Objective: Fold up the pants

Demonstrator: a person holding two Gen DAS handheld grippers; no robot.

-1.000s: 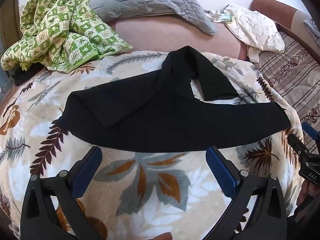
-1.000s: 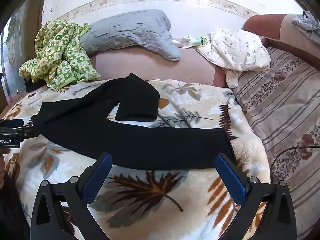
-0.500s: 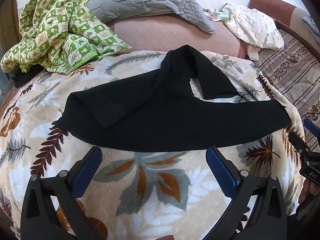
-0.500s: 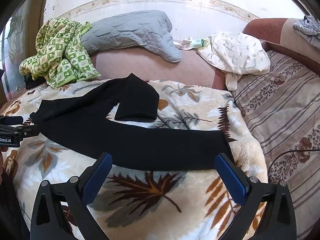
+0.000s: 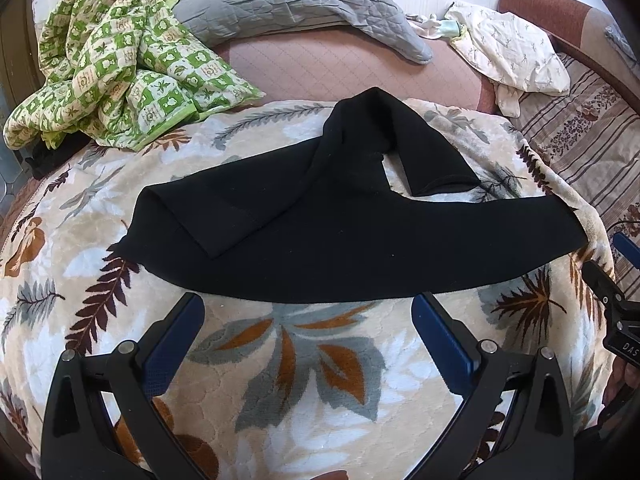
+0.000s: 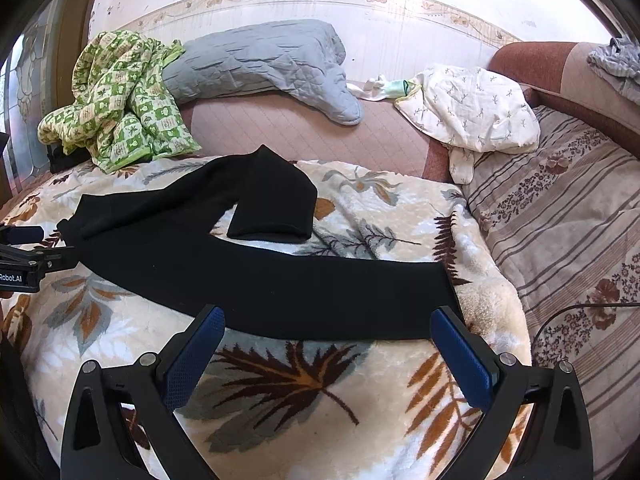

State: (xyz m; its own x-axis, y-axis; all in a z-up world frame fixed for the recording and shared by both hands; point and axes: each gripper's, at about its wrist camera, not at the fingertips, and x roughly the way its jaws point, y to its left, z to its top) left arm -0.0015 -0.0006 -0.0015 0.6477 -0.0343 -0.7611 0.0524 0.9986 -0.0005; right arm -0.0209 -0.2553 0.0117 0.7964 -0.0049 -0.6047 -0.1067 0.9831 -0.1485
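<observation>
Black pants [image 5: 340, 232] [image 6: 260, 276] lie across a leaf-patterned blanket [image 5: 312, 364] [image 6: 280, 384]. One leg runs straight along the near side; the other is bent back on itself at the far side. My left gripper [image 5: 308, 312] hovers open just short of the pants' near edge, nothing between its blue pads [image 5: 176, 340]. My right gripper [image 6: 326, 326] is open too, its fingertips at the near edge by the leg's right end. Each gripper shows at the rim of the other's view: the right gripper [image 5: 616, 280] and the left gripper [image 6: 28, 256].
A green checked quilt [image 5: 116, 68] [image 6: 120, 104] and a grey quilted pillow [image 5: 296, 4] [image 6: 260, 64] lie at the back. A white printed cloth [image 5: 512, 52] [image 6: 468, 108] sits back right. A striped floral cover [image 6: 568, 232] with a black cable [image 6: 568, 312] lies to the right.
Both grippers have eased slightly forward and lower toward the pants' near edge. The pants have not moved.
</observation>
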